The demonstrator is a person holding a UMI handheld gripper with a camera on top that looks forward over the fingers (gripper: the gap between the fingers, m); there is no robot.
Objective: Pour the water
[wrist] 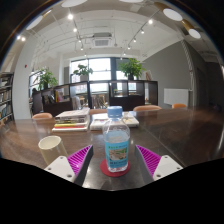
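Clear plastic water bottle with blue cap (117, 143) stands upright between the hand-held gripper (116, 160) fingers, gaps either side — released; pale paper cup (51, 148) just left.

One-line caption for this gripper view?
Open gripper flanks a clear plastic water bottle with blue label on a wooden table, white paper cup beside it.
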